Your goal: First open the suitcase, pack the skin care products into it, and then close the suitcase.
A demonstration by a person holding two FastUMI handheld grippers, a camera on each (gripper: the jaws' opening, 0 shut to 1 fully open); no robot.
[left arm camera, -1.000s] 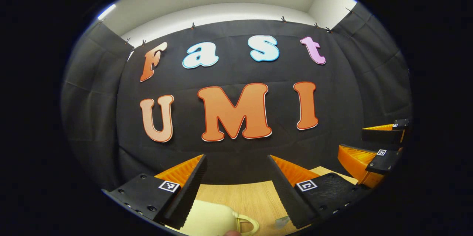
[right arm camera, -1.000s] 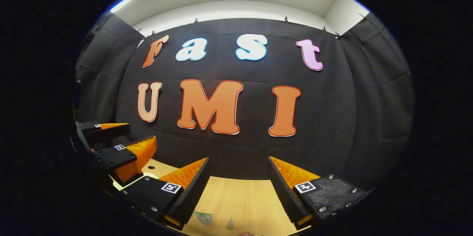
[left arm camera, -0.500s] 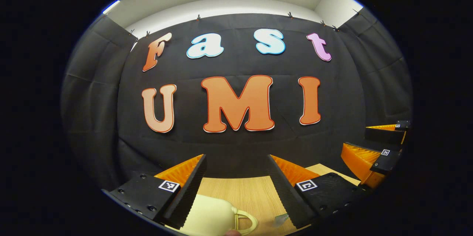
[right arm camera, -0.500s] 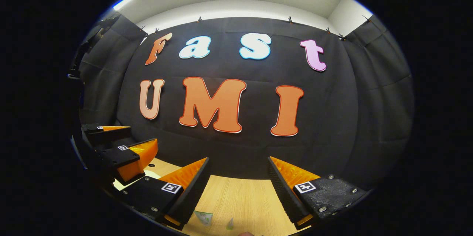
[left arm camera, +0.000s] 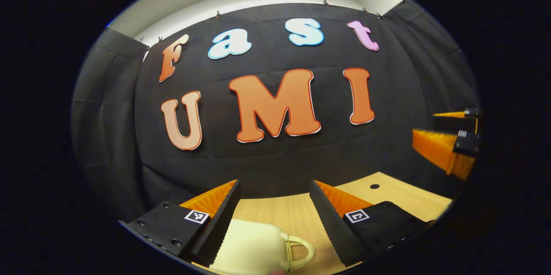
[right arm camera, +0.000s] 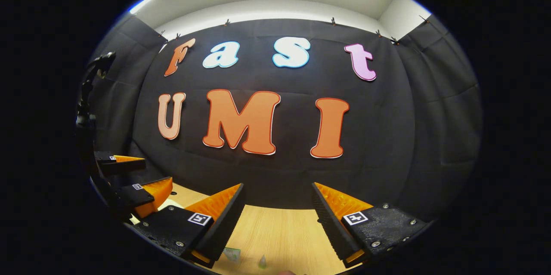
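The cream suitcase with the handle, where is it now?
In the left gripper view, the cream suitcase lies on the wooden table at the bottom, beside the left gripper's own left finger.

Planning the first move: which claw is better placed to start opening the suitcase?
Left, probably: the pale yellow suitcase with a looped handle lies just below the open left claw. The open right claw faces bare wooden table.

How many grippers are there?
2. The left gripper hangs over the wooden table, with a pale yellow suitcase below it. The right gripper is beside it, also above the table. Both are open.
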